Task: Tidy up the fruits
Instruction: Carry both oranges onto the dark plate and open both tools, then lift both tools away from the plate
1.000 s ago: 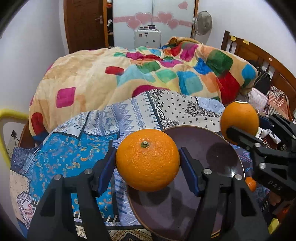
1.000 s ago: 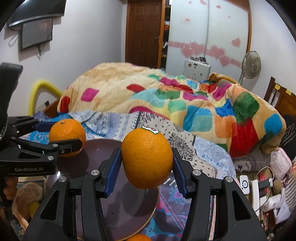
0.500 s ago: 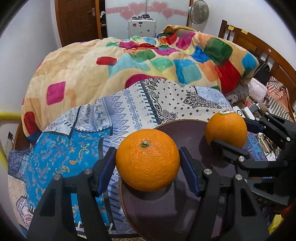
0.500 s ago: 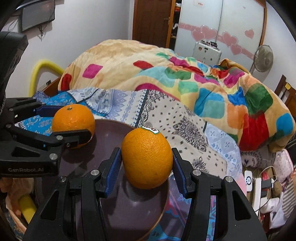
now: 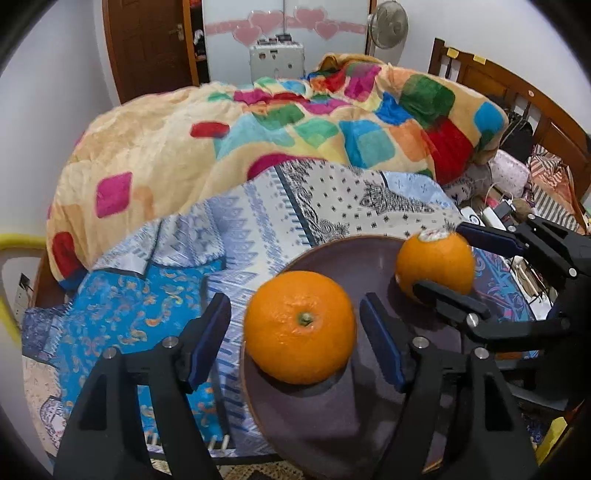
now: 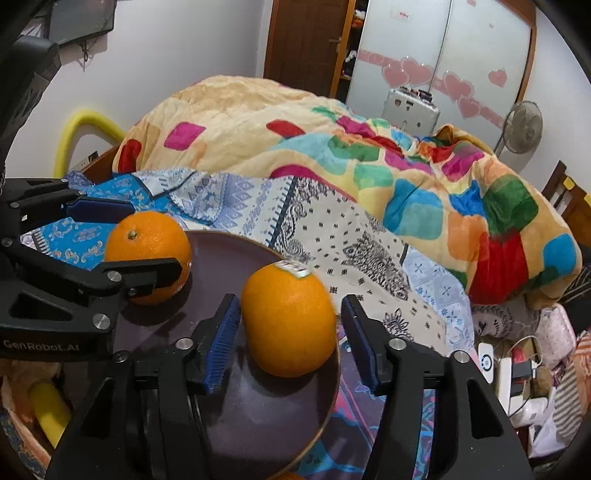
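A dark purple plate (image 5: 332,424) lies on the patterned cloth of the bed; it also shows in the right wrist view (image 6: 236,266). An orange with a green stem (image 5: 300,326) rests on its left part, between the open fingers of my left gripper (image 5: 295,343), with gaps on both sides. A second orange with a sticker (image 6: 290,319) rests on the plate's right rim, between the open fingers of my right gripper (image 6: 290,334). Each view shows the other orange, the stemmed one (image 6: 149,256) and the stickered one (image 5: 436,267), and the other gripper, the left one (image 6: 122,243) and the right one (image 5: 469,266).
A colourful checked blanket (image 5: 295,122) is heaped behind the plate. The wooden headboard (image 5: 517,99) and a pile of chargers and bags (image 6: 517,365) are at the right. A yellow tube (image 6: 74,136) stands at the left wall. A fan (image 5: 388,26) and cupboard are at the back.
Both grippers came down to the plate and opened, letting go of their oranges, which now rest on the plate.
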`<action>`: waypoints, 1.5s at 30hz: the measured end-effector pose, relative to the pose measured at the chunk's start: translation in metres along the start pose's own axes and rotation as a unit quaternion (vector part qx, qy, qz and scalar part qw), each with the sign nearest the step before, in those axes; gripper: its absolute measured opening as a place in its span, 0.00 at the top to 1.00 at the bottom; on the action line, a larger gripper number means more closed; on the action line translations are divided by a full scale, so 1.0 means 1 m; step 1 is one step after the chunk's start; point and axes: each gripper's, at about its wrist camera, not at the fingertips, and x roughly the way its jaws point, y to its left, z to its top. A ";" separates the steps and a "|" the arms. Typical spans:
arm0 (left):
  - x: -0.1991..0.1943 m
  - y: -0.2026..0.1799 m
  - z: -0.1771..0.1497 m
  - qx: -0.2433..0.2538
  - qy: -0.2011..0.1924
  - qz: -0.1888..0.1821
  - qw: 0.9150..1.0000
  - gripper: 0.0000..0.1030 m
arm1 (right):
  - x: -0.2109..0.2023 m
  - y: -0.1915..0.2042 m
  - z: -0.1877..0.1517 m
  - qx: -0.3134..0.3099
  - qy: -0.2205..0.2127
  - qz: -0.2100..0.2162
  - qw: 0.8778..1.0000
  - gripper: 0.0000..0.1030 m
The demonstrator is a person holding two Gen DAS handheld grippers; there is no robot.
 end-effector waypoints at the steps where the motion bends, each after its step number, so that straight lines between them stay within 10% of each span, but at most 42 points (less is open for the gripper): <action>1: -0.006 0.002 0.000 -0.004 -0.005 0.001 1.000 0.26 | -0.004 0.000 0.000 0.002 -0.005 0.003 1.000 0.37; 25: -0.152 0.017 -0.076 -0.046 -0.075 0.026 0.996 0.22 | -0.129 0.025 -0.041 -0.001 -0.099 0.005 0.995 0.33; 45: -0.132 0.015 -0.204 -0.056 -0.011 0.041 0.998 0.22 | -0.132 0.040 -0.177 0.039 -0.048 -0.012 0.998 0.32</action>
